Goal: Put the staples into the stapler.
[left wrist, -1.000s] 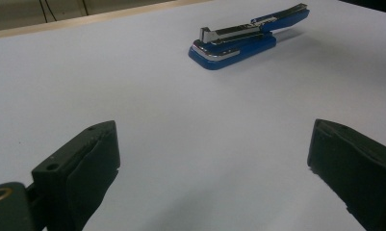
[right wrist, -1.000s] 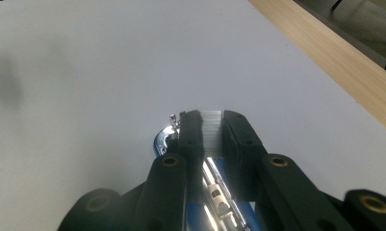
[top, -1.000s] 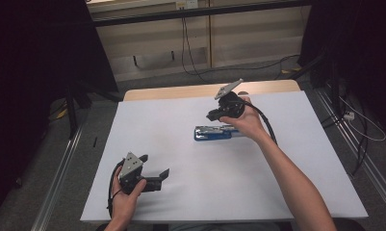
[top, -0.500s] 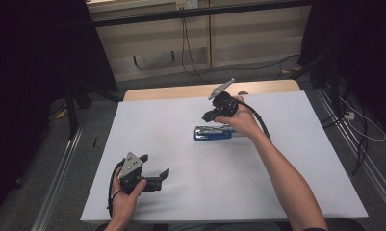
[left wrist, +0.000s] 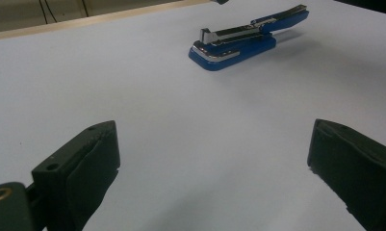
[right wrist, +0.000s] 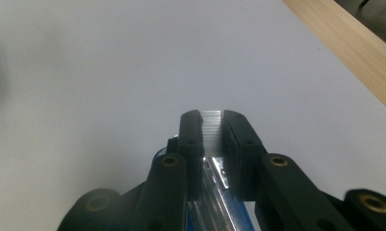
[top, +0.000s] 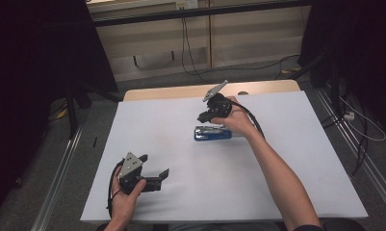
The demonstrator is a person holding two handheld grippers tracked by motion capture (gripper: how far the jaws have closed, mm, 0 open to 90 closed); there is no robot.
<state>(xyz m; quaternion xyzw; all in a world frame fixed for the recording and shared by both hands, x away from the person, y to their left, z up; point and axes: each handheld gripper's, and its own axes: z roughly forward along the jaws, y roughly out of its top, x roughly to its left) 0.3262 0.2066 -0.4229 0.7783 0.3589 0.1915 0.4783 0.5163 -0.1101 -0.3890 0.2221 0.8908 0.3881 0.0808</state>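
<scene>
A: Stapler (top: 212, 133), blue with a metal top, lies flat on the white sheet (top: 287, 168) just right of the table's middle. It looks hinged open, the magazine track exposed along the top.

B: Contents?

A: A strip of staples (right wrist: 211, 126) sits between the right gripper's pads in the right gripper view. I can't tell what is left in the track.

B: Edges and room?

A: A bare wooden strip (top: 181, 91) of the table shows along the far edge. The sheet is open on all sides of the stapler, and the near-left stretch holds just the left gripper.

B: Right gripper?

A: The right gripper (top: 203, 117) hangs just above the stapler's left end, pointing down and left. Its jaws are clenched narrow on the staple strip, which shows as a ribbed silver bar, with the stapler's blue and metal just beneath them.

B: Left?

A: The left gripper (top: 154, 169) is near the front-left, well apart from the stapler and low over the sheet. Its jaws are spread wide, nothing between them and white sheet in the gap.
</scene>
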